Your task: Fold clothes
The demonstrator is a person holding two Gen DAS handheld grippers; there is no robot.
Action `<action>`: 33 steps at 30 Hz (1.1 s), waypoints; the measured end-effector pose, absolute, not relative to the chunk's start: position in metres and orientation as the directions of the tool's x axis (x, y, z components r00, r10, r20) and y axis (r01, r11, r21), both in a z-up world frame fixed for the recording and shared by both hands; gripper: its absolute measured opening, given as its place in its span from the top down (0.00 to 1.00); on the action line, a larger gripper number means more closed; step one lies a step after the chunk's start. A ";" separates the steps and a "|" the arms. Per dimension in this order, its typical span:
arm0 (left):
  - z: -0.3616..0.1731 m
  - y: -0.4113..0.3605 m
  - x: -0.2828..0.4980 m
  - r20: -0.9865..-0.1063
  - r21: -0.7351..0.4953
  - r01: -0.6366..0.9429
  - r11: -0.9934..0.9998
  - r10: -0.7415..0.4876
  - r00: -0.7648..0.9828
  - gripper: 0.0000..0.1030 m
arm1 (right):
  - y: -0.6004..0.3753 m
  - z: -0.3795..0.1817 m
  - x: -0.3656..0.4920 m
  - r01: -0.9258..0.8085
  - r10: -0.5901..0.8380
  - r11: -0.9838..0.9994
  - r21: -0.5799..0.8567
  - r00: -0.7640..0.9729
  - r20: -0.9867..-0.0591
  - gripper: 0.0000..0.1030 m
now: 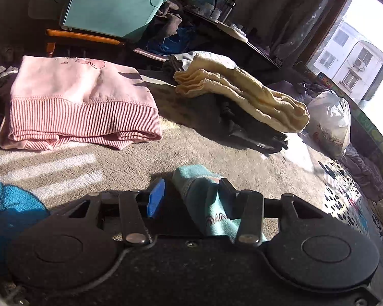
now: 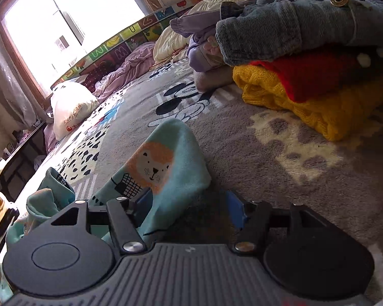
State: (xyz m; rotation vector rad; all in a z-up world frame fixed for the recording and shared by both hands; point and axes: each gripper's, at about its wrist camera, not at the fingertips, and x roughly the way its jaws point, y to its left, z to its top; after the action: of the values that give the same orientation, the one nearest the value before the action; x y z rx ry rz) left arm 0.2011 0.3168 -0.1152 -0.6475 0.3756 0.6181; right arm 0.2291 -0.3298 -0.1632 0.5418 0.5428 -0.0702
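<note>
Draping across both grippers, a teal child's garment [image 2: 163,160] printed with an orange lion face lies low on the grey patterned carpet [image 2: 242,148]. Its lower part vanishes behind the black gripper bodies, so what kind of garment it is cannot be told. The left gripper [image 1: 191,193] has its fingers spread; a fold of the teal cloth rests against the right finger, while the blue pad [image 1: 156,196] on the other stands clear of it. The right gripper [image 2: 189,206] is likewise released, with cloth against its left finger and a gap to the blue-padded one. Beyond the garment in the left wrist view sit a folded pink sweatshirt [image 1: 76,102] and a folded yellow towel [image 1: 242,94]. Beyond it in the right wrist view, a denim piece [image 2: 293,25] tops red [image 2: 314,76] and mustard knits [image 2: 293,102], cut off at the frame edge.
</note>
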 end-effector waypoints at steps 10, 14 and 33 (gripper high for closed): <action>-0.092 0.251 0.255 -0.444 -0.548 -0.347 0.761 0.087 0.892 0.57 | -0.263 -0.111 0.250 -0.086 0.285 0.907 0.412 0.846 -0.451 0.31; -0.099 0.209 0.290 -0.462 -0.584 -0.209 0.784 -0.110 0.880 0.55 | -0.227 -0.104 0.305 -0.139 0.441 0.832 0.536 0.752 -0.489 0.30; -0.133 0.137 0.404 -0.620 -0.520 -0.072 0.851 -0.318 0.717 0.55 | -0.166 -0.123 0.422 -0.322 0.566 0.824 0.466 0.519 -0.641 0.71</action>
State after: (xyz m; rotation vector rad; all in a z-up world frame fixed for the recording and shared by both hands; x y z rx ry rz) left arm 0.4041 0.1372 -0.1326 -0.5477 0.7686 -0.1442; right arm 0.4221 -0.1659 -0.1234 0.3064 0.8758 0.5425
